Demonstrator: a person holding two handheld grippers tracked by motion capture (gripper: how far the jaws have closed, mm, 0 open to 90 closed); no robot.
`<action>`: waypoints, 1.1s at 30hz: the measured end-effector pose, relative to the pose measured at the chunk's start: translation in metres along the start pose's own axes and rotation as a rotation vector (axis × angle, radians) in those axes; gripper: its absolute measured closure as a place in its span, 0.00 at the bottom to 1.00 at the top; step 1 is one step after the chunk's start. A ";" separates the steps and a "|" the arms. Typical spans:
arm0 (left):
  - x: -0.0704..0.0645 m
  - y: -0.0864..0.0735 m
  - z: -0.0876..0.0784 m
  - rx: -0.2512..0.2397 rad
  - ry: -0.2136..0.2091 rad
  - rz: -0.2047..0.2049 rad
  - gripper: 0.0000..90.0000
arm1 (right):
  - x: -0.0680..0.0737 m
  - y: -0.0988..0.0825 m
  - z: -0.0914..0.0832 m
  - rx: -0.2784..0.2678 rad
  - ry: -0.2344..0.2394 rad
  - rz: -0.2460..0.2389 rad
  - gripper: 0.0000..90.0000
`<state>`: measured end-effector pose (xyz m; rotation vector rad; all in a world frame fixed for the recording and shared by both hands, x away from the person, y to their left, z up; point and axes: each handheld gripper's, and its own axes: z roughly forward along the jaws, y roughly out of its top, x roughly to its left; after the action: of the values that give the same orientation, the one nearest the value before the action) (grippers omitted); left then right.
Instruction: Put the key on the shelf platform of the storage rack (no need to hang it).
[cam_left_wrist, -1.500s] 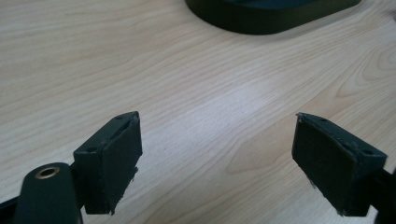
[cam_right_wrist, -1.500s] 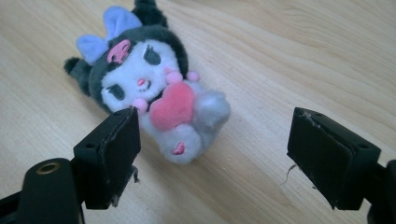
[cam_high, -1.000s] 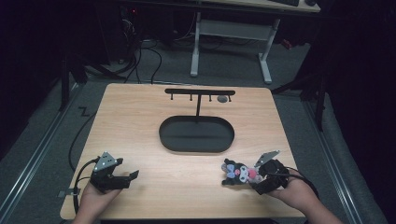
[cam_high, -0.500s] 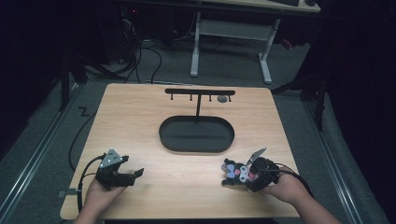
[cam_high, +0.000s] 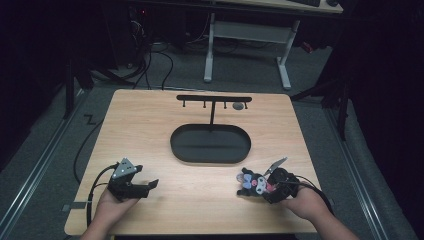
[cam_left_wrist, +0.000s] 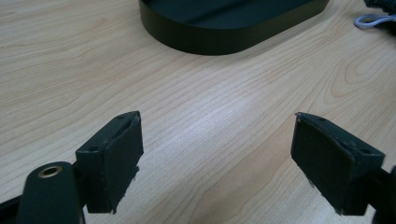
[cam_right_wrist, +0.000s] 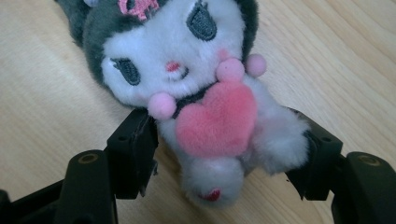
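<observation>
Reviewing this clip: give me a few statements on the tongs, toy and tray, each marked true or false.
1. The right tongs have their jaws around the plush toy. True.
2. The left tongs grip a keyring. False: the jaws stand apart over bare table.
3. The plush toy lies inside the black oval tray. False: it lies on the wood, nearer the person than the tray.
4. A T-shaped rack rises from the tray's far side. True.

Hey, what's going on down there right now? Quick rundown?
Left gripper open, empty, over bare wood. Right gripper closing around grey-and-white plush doll with pink heart, lying on table. Black oval tray with hook stand beyond, nothing between.
</observation>
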<state>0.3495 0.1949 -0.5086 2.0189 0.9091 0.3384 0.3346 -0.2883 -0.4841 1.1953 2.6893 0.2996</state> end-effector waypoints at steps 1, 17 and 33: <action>0.000 0.001 0.001 0.000 -0.001 0.002 0.20 | -0.001 0.000 0.000 -0.001 -0.003 0.015 0.37; 0.000 0.002 0.004 0.012 -0.003 0.017 0.20 | 0.001 0.009 -0.007 -0.017 0.016 0.015 0.26; 0.001 0.000 0.003 0.017 -0.002 0.017 0.20 | 0.008 0.005 -0.011 -0.010 0.035 0.095 0.35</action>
<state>0.3512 0.1937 -0.5103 2.0432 0.8968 0.3391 0.3301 -0.2808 -0.4725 1.3302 2.6614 0.3496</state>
